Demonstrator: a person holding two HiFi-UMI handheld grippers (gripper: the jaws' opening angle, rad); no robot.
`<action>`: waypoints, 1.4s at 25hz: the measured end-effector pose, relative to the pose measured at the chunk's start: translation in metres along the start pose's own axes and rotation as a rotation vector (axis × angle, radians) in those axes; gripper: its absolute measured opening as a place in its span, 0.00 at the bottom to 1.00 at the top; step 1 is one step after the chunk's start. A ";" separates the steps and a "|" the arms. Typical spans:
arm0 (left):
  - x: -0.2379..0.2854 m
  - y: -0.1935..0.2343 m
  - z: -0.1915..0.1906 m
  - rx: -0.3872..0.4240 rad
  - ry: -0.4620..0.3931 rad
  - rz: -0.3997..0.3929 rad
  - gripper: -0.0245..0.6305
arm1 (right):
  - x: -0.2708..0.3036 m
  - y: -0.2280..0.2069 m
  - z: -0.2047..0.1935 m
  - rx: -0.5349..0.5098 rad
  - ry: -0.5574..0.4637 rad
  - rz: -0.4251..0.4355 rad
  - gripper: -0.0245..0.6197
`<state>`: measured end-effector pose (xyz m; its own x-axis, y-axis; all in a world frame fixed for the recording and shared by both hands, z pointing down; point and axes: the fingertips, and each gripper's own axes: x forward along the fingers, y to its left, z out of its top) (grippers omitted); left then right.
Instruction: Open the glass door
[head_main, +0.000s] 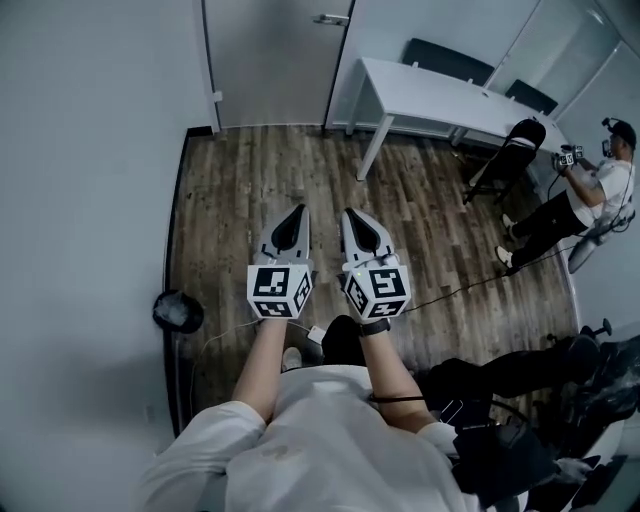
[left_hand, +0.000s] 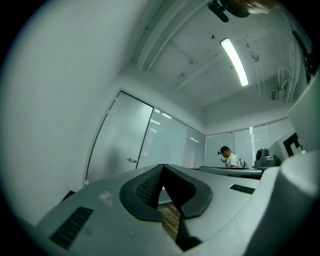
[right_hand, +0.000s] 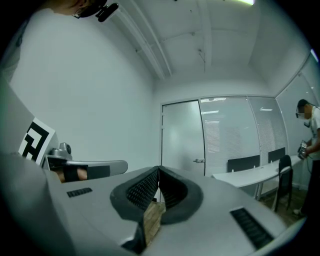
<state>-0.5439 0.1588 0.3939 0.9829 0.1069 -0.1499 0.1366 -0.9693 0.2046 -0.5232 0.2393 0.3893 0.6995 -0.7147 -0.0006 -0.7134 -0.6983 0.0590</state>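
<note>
Glass door (head_main: 275, 60) stood at the far end of the room, in the corner beside the left wall (head_main: 90, 150), and it looked closed, with its handle (head_main: 330, 18) on the right edge. Neither gripper touched it; both were well apart from it.

The left gripper (head_main: 294, 222) had its jaws fully together with nothing between them. In the left gripper view only the floor showed past the closed pads. The right gripper (head_main: 357, 224) was closed in the same way and also held nothing. The two grippers were side by side, near each other, and both pointed about level toward the door. Their marker cubes (head_main: 278, 290) faced up to the head camera.

Behind the cubes, both forearms (head_main: 262, 365) were bare and stretched forward from the body, almost parallel.

Under the grippers lay a wooden floor (head_main: 250, 180). A dark round object (head_main: 177, 312) stood by the left wall; I could not tell whether it was a container or what was in it. To the right of the door a white tabletop (head_main: 440, 95) stood along the wall. A black chair (head_main: 510, 150) was near its end, and another person (head_main: 590, 195) stood at the right side of the room.
</note>
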 end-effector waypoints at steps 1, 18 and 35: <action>0.004 -0.001 -0.004 0.002 0.008 -0.007 0.04 | 0.002 -0.005 -0.001 0.002 0.001 -0.009 0.04; 0.193 0.041 -0.025 0.098 0.031 0.021 0.04 | 0.169 -0.113 -0.010 -0.025 -0.048 0.098 0.04; 0.441 0.064 -0.054 0.133 0.116 0.086 0.04 | 0.337 -0.331 -0.020 0.124 -0.025 0.089 0.04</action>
<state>-0.0954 0.1562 0.3932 0.9989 0.0395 -0.0237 0.0413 -0.9959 0.0810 -0.0509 0.2304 0.3893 0.6334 -0.7734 -0.0261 -0.7731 -0.6310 -0.0636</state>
